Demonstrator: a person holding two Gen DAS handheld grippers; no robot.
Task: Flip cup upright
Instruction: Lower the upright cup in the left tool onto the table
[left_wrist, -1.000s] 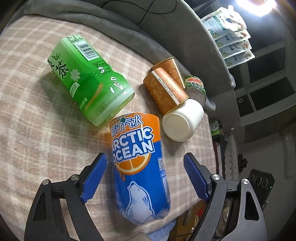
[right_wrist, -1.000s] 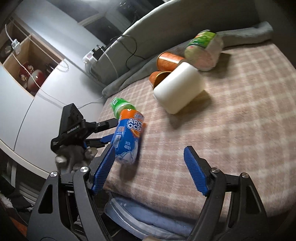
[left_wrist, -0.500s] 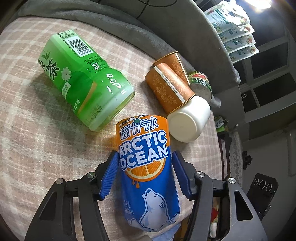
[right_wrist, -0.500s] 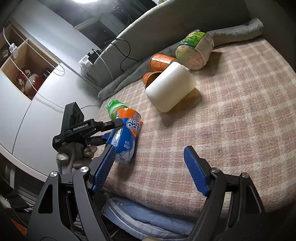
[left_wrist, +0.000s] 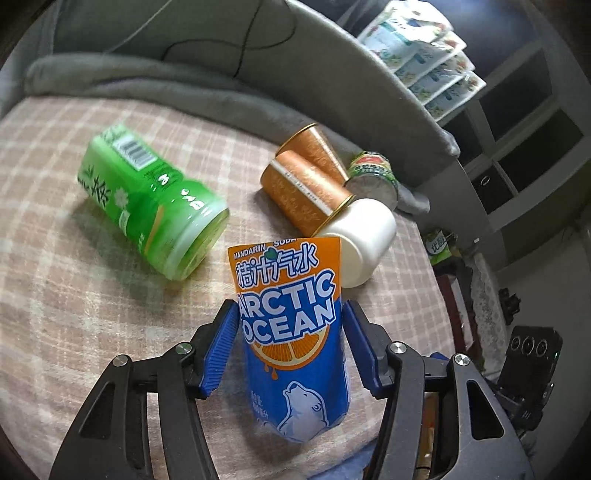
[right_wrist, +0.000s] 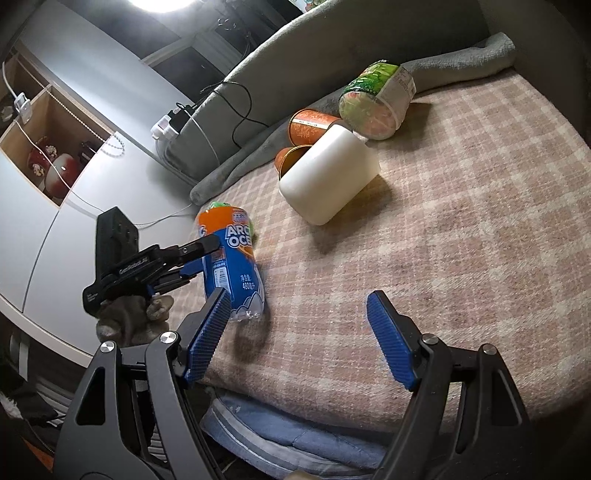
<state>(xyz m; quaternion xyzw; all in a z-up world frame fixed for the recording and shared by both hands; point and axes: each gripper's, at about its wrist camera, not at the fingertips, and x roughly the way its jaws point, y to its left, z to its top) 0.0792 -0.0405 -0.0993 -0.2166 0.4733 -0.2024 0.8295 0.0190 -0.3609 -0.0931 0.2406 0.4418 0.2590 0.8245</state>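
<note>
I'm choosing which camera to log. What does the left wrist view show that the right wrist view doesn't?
Left wrist only: the large green bottle lying on its side, and stacked packets on a shelf. Right wrist only: the open right gripper, and a power strip. Both: the left gripper shut on the blue cup, and the white cup.

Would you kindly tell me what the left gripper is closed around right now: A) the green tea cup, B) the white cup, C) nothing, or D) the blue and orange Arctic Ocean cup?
D: the left gripper has its blue fingers pressed against both sides of the Arctic Ocean cup, while the white cup and green tea cup lie untouched on the blanket.
</note>
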